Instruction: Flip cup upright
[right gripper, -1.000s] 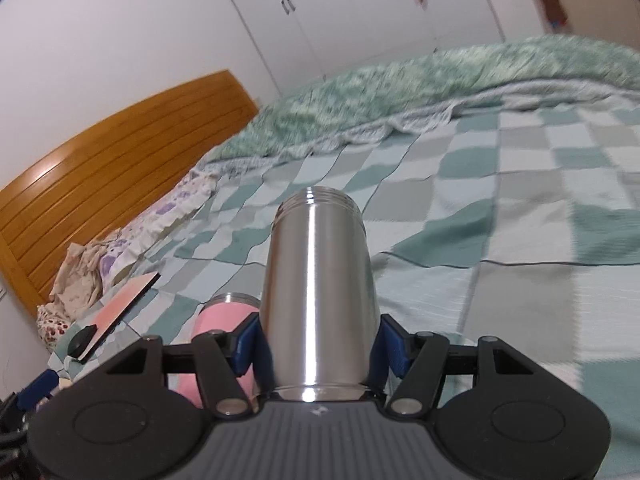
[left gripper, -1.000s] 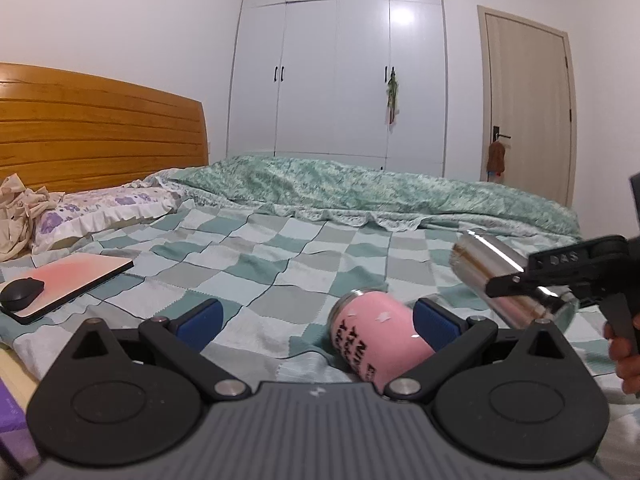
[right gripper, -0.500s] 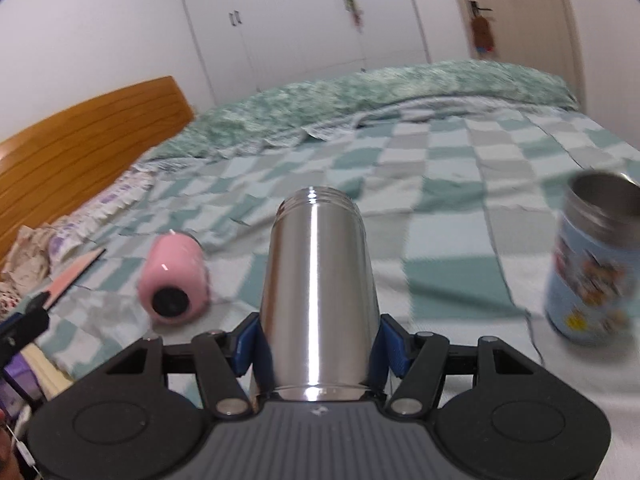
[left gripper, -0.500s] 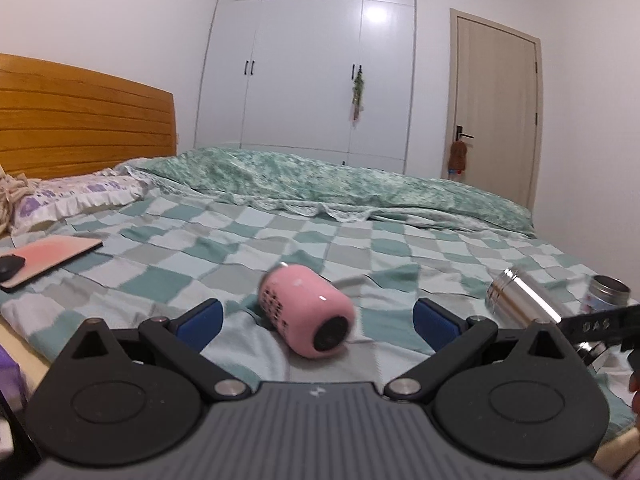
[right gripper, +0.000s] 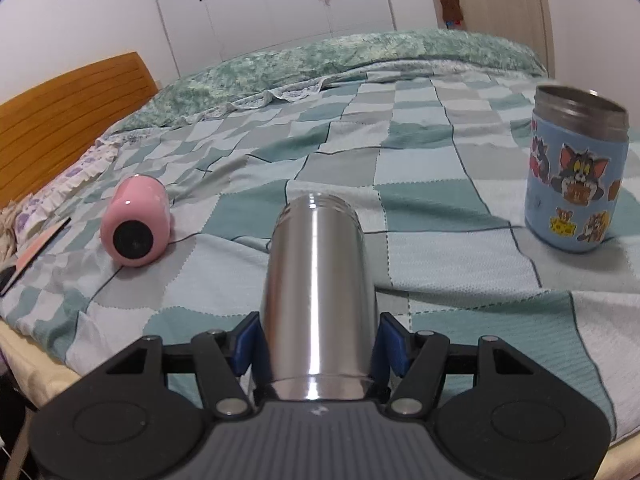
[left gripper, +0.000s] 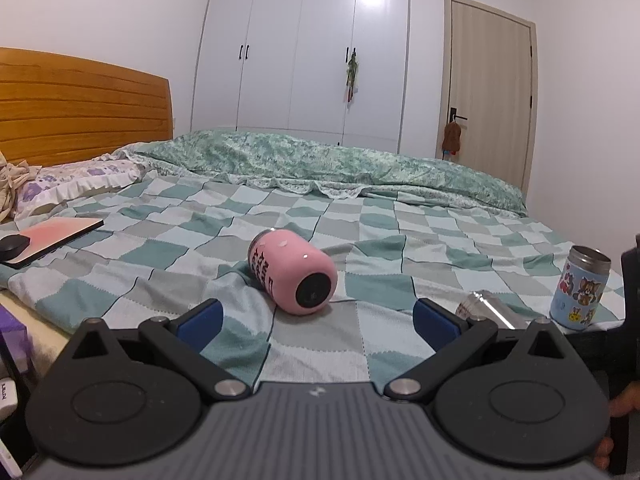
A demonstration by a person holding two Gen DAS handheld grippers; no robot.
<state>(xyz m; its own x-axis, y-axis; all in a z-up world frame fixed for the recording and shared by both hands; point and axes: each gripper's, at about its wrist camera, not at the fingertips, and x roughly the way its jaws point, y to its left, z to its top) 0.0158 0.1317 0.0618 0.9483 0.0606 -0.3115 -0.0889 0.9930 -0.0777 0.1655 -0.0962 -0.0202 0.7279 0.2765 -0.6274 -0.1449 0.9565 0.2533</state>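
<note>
Gripping steel cup [right gripper: 318, 296] by its sides, right gripper [right gripper: 318, 344] holds it lengthwise, threaded mouth pointing away over bed [right gripper: 440, 216]. Left gripper [left gripper: 316, 316] jaws spread wide, holding nothing, facing pink cup [left gripper: 294, 270] lying on its side on checkered blanket. Cartoon cup [right gripper: 574, 176] stands upright at right, well apart from pink cup.

Teal, grey and pale-blue checked patchwork bedspread [left gripper: 384, 240]. Rolled green floral duvet [left gripper: 320, 160] behind it. Pink cylindrical cup [left gripper: 294, 270], black circular base, dark lettering on side. Shiny bare-steel cylindrical cup [right gripper: 318, 292]. Light-blue steel-rimmed cup [right gripper: 574, 176] patterned with cartoon cat-and-mouse stickers. Blue-padded black right gripper [right gripper: 318, 346]; same colours on left gripper [left gripper: 316, 316]. Orange-brown slatted wooden headboard [left gripper: 80, 108]. White wardrobe doors [left gripper: 304, 48], black handles. Lilac-flowered white pillow [left gripper: 76, 178].
</note>
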